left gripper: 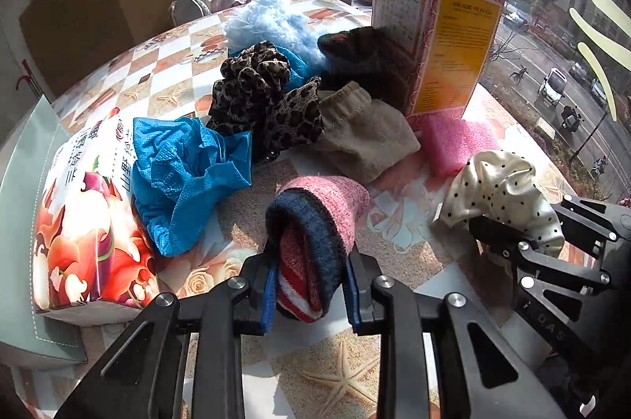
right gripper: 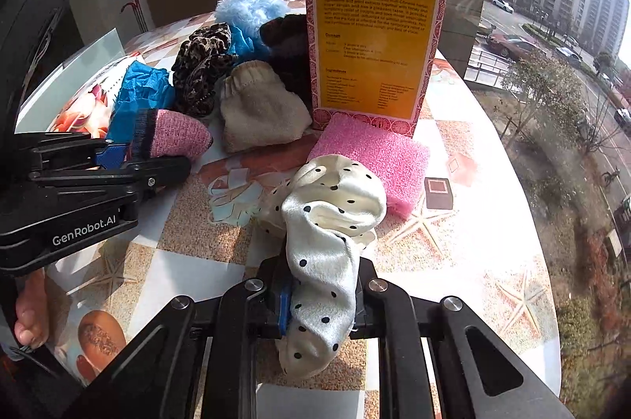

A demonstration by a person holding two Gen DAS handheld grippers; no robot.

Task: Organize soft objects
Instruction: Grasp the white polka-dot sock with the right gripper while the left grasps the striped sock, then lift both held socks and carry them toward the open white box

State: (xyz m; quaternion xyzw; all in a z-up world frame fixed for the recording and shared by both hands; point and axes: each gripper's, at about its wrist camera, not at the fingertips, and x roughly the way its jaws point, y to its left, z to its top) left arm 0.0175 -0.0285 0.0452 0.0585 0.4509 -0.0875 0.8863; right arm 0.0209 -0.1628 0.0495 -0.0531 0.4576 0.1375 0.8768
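Gripping one item each: left gripper (left gripper: 309, 290) jaws pinch the sock (left gripper: 315, 233), right gripper (right gripper: 321, 294) jaws pinch the scrunchie (right gripper: 331, 221), apparently for sorting off the tabletop (right gripper: 473, 261).

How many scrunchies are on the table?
2: a leopard scrunchie mid-pile beside the beige sock, and a polka-dot scrunchie in the right claw. The pile may hide more.
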